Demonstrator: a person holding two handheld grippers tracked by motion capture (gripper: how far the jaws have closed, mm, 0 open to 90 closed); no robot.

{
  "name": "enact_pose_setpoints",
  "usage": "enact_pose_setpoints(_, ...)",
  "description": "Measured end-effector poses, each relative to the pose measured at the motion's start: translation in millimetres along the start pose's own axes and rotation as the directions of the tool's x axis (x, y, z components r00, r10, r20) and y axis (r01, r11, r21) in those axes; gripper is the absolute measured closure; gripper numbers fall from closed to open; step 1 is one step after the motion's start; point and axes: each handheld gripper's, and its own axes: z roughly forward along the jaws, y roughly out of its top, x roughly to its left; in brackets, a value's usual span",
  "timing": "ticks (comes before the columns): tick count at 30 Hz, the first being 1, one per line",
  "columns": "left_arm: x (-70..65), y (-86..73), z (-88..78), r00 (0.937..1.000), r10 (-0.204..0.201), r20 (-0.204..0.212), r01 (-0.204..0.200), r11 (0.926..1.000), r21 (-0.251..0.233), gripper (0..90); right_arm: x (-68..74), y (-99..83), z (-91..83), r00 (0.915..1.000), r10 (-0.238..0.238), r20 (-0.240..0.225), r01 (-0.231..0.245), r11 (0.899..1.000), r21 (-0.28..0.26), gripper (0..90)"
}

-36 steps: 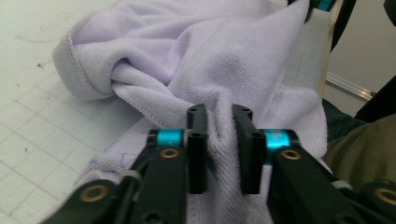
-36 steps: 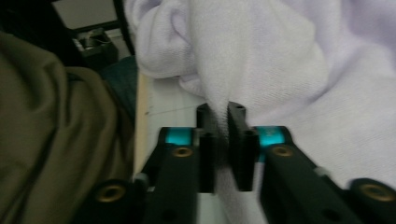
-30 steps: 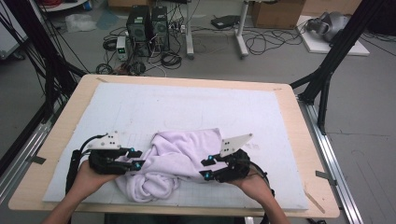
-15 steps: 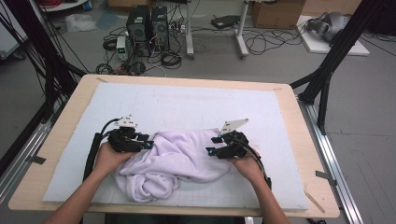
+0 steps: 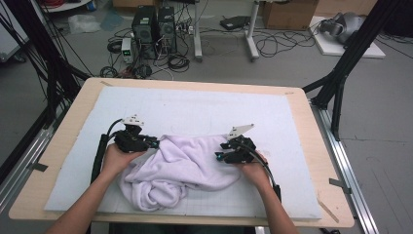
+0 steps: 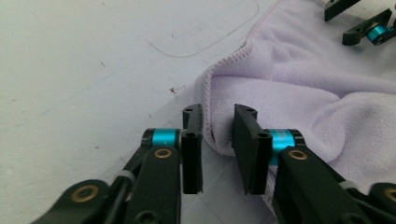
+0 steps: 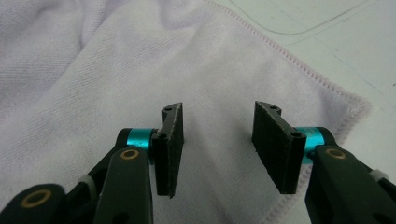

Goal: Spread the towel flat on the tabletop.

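White mat (image 5: 204,112); left gripper (image 6: 217,140) straddles towel (image 6: 299,79) hem.

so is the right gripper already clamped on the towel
No, the right gripper has its jaws apart above the flat lavender towel, pinching no cloth.

I see even, soft light from above on the white mat (image 5: 204,112), with weak shadows. Around the mat the floor is dimmer. Close jaws look slightly blurred.
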Motion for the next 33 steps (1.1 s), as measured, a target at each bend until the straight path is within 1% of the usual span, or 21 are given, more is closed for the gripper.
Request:
enact_pose_setpoints(1,0.3,0.0,-1.2,1.0000,-0.009,0.001,0.009,0.9999,-0.011,70.2,0.0,0.0,0.0,1.0000,0.000,0.000,0.000,1.000,0.000,55.1)
enact_pose_setpoints(3,1.9,0.6,-2.6,0.9999,-0.010,-0.007,0.010,0.9997,-0.021,70.2,-0.2,-2.4,-2.8,1.0000,-0.005,-0.004,0.005,1.000,0.002,56.6)
enact_pose_setpoints(5,3.7,0.6,-0.6,0.9997,-0.020,-0.015,0.019,0.9994,-0.027,70.2,-0.5,-7.2,-7.4,1.0000,-0.005,0.003,0.005,1.000,0.002,57.0)
enact_pose_setpoints(8,6.7,0.2,6.8,0.9986,-0.050,-0.017,0.050,0.9982,-0.032,67.6,-0.5,-10.0,-9.4,1.0000,-0.004,0.007,0.004,1.000,-0.004,57.0)
enact_pose_setpoints(9,7.1,0.2,9.7,0.9982,-0.058,-0.020,0.057,0.9977,-0.036,66.2,-0.2,-10.9,-10.0,1.0000,0.003,0.006,-0.003,1.000,-0.006,57.0)
enact_pose_setpoints(11,8.2,0.1,15.2,0.9968,-0.075,-0.028,0.074,0.9964,-0.042,63.5,0.2,-10.7,-9.6,0.9999,-0.004,0.011,0.004,1.000,-0.007,56.8)
enact_pose_setpoints(13,10.7,-0.2,18.1,0.9943,-0.103,-0.024,0.102,0.9932,-0.055,62.6,0.2,-10.7,-9.6,0.9999,-0.004,0.011,0.004,1.000,-0.008,56.7)
enact_pose_setpoints(15,13.6,-0.4,18.0,0.9908,-0.131,-0.035,0.128,0.9889,-0.075,62.8,0.3,-10.9,-9.5,1.0000,0.002,0.010,-0.002,1.000,-0.008,56.7)
enact_pose_setpoints(16,14.8,-0.5,16.9,0.9903,-0.136,-0.029,0.133,0.9876,-0.083,63.3,0.2,-10.8,-9.5,0.9999,-0.004,0.011,0.004,1.000,-0.008,56.7)
enact_pose_setpoints(17,15.0,-0.5,15.5,0.9904,-0.134,-0.030,0.131,0.9877,-0.085,63.3,0.2,-10.8,-9.5,0.9999,-0.004,0.011,0.004,1.000,-0.008,56.7)
enact_pose_setpoints(18,14.1,-0.2,14.1,0.9919,-0.122,-0.036,0.118,0.9895,-0.084,63.6,0.5,-10.7,-9.5,0.9999,-0.006,0.014,0.006,1.000,-0.007,56.6)
enact_pose_setpoints(20,11.4,0.9,10.5,0.9959,-0.077,-0.048,0.073,0.9951,-0.066,64.0,0.7,-10.5,-9.5,0.9999,-0.008,0.015,0.008,1.000,-0.005,56.3)
enact_pose_setpoints(22,8.2,5.1,9.7,0.9982,-0.021,-0.057,0.020,0.9997,-0.013,64.1,0.1,-10.6,-9.2,0.9999,-0.007,0.013,0.007,1.000,-0.007,55.9)
enact_pose_setpoints(23,5.6,7.7,9.5,0.9982,0.004,-0.060,-0.004,1.0000,-0.004,64.2,0.3,-10.4,-9.0,0.9999,-0.005,0.013,0.005,1.000,-0.007,55.7)
enact_pose_setpoints(24,3.3,10.5,8.8,0.9984,0.019,-0.054,-0.019,0.9998,-0.009,64.9,0.7,-10.3,-9.0,0.9999,-0.006,0.015,0.006,1.000,-0.007,55.5)
enact_pose_setpoints(25,1.2,12.9,9.0,0.9984,0.025,-0.050,-0.026,0.9995,-0.017,64.8,1.1,-10.1,-8.9,0.9998,-0.005,0.017,0.005,1.000,-0.005,55.3)
enact_pose_setpoints(27,-0.9,17.1,13.5,0.9981,0.045,-0.042,-0.045,0.9990,0.006,64.9,1.4,-10.4,-8.7,0.9997,-0.007,0.022,0.008,1.000,-0.010,55.1)
enact_pose_setpoints(28,-1.1,17.2,16.3,0.9981,0.047,-0.040,-0.047,0.9989,0.007,64.9,1.2,-10.5,-8.8,0.9997,-0.008,0.022,0.009,1.000,-0.010,55.0)
enact_pose_setpoints(29,0.0,16.6,19.5,0.9986,0.042,-0.033,-0.042,0.9989,0.020,64.8,1.3,-10.6,-8.9,0.9998,-0.005,0.020,0.005,1.000,-0.010,54.7)
enact_pose_setpoints(31,3.6,14.0,26.3,0.9990,0.028,-0.033,-0.027,0.9982,0.054,64.7,1.6,-10.6,-9.0,0.9997,-0.007,0.022,0.007,1.000,-0.008,54.7)
enact_pose_setpoints(33,7.6,12.5,30.1,0.9998,0.002,-0.019,-0.001,0.9986,0.053,65.4,1.0,-10.7,-8.9,0.9998,-0.007,0.019,0.007,1.000,-0.010,54.6)
